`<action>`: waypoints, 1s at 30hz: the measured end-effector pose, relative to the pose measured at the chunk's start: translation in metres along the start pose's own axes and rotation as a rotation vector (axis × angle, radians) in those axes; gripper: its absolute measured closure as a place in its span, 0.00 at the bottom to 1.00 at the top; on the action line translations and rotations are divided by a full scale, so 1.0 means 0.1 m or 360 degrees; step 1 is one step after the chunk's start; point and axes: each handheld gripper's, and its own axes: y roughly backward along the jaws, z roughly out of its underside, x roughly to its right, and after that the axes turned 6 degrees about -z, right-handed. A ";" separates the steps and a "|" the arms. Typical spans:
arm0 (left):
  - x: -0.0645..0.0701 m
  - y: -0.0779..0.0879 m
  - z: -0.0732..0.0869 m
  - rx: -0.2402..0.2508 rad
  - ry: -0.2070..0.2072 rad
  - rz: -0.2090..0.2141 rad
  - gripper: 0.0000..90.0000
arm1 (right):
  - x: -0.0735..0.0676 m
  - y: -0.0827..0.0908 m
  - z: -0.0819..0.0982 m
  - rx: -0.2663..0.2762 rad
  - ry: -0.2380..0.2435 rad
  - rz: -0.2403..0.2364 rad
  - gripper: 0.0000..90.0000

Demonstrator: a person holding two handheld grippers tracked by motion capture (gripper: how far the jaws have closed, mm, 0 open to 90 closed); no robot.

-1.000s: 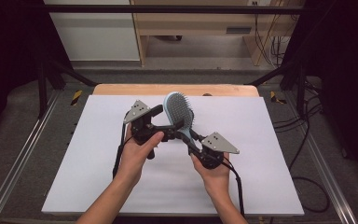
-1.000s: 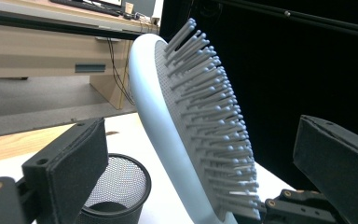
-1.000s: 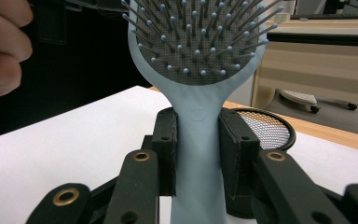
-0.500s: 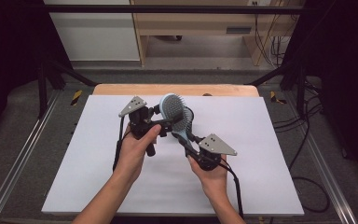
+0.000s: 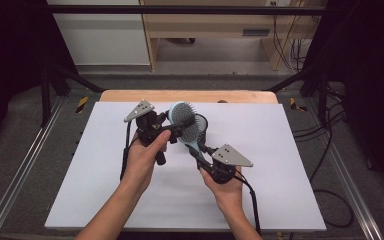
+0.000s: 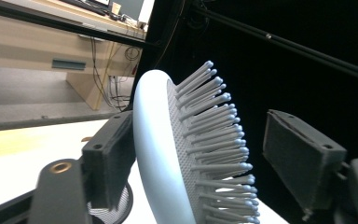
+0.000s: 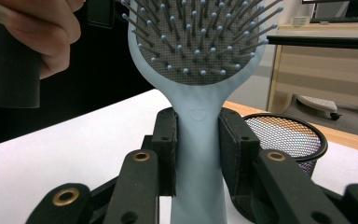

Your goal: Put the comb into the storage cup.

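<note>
Left gripper view: left hand-held gripper (image 6: 191, 154) jaws have just been closing around hairbrush (image 6: 168, 154) head, far pad not touching.
Right hand-held gripper (image 7: 198, 154) clenches handle; bristles at 3 o'clock may deflect, brush could twist.

Layout, from your seat over the table (image 5: 280, 200):
- Hairbrush (image 5: 186, 122): raised above the table's middle, head toward 11 o'clock, handle trailing to 5 o'clock.
- Your right gripper (image 5: 200, 152): at 5 o'clock of the brush head, on the handle.
- Your left gripper (image 5: 172, 127): at 9 o'clock of the head, one jaw behind its back, one before its bristles.
- Mesh cup (image 5: 201, 125): on the table, just beside the head at 3 o'clock.
</note>
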 end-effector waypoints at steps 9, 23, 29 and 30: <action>-0.01 0.00 0.01 -0.0023 0.0030 -0.0007 0.40 | -0.01 -0.01 0.01 -0.0003 0.0004 0.0003 0.77; -0.06 0.02 0.03 -0.0043 0.0159 -0.0009 0.53 | -0.02 -0.03 0.04 -0.0039 0.0020 0.0016 0.77; -0.04 0.03 0.04 -0.0058 0.0145 -0.0028 0.55 | -0.03 -0.05 0.07 -0.0067 0.0008 0.0014 0.77; -0.04 0.03 0.05 -0.0061 0.0135 -0.0027 0.56 | -0.03 -0.06 0.07 -0.0072 0.0005 0.0014 0.77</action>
